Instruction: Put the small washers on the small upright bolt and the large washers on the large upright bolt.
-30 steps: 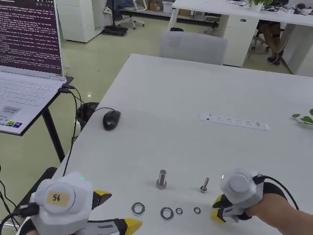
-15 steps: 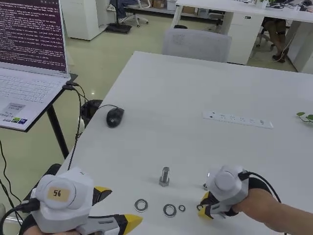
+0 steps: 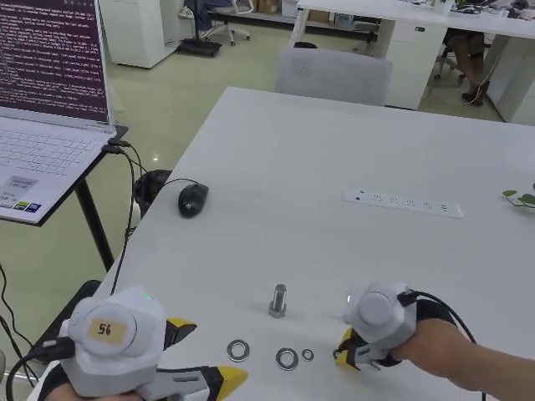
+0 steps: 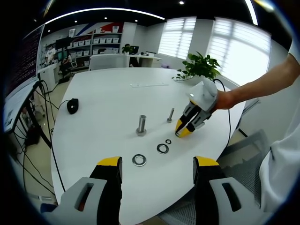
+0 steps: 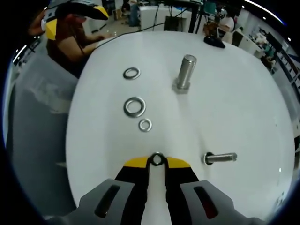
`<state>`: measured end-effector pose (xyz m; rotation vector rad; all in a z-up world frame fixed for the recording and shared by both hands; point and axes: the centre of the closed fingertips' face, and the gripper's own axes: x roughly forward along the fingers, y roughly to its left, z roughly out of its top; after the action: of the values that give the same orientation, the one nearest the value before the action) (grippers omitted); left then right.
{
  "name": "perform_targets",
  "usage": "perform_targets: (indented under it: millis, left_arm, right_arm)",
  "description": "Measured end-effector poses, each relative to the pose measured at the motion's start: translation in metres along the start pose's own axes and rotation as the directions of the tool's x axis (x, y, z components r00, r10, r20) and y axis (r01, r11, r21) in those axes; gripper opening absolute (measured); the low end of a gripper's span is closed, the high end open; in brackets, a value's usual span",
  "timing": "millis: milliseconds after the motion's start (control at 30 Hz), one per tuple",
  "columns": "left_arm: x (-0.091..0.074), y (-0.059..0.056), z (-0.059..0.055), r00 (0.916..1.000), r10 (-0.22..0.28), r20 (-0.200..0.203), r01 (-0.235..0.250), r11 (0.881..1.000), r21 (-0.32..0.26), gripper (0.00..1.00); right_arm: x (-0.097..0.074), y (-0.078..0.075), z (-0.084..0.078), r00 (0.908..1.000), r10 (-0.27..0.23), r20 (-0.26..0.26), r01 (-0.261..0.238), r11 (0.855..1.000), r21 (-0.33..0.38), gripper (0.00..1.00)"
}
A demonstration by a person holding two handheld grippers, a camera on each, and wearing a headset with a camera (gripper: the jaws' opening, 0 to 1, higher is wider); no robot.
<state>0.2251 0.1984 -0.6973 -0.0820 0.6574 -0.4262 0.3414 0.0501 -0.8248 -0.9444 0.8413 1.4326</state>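
The white tabletop (image 3: 334, 150) carries a mouse (image 3: 191, 200) near its left edge and a power strip (image 3: 401, 203) toward its right edge. By the near edge the large bolt (image 3: 278, 301) and small bolt (image 5: 220, 158) stand upright. Nearer that edge lie a large washer (image 3: 238, 349), a second large washer (image 3: 287, 359) and a small washer (image 3: 308, 355). A second small washer (image 5: 156, 159) sits pinched in my right gripper (image 5: 157, 164); I cannot tell if it touches the tabletop.

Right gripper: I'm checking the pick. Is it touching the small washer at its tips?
Touching. The right gripper view shows the right gripper with its yellow tips pinching the small washer between them.
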Motion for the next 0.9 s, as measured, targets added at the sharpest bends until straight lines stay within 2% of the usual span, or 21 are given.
perform_targets:
  millis: [233,533,767,900]
  left_arm:
    - [-0.004,0.005,-0.002,0.9999,0.013,-0.002,-0.013,1.000,-0.006,0.61]
    - [-0.002,0.004,0.000,0.9999,0.010,0.003,-0.010,1.000,-0.005,0.61]
    - [-0.001,0.002,0.002,1.0000,0.006,0.004,-0.006,1.000,-0.002,0.61]
    - [0.000,0.001,0.002,1.0000,0.003,0.004,-0.003,1.000,0.001,0.61]
  right_arm:
    - [-0.003,0.003,-0.005,0.9999,-0.004,0.012,0.004,1.000,0.016,0.13]
    - [-0.015,-0.004,-0.012,0.9986,-0.035,0.039,0.032,0.996,0.083,0.13]
    - [-0.028,-0.015,-0.020,0.9958,-0.074,0.053,0.067,0.989,0.129,0.13]
    - [-0.040,-0.027,-0.022,0.9923,-0.108,0.061,0.097,0.984,0.151,0.13]
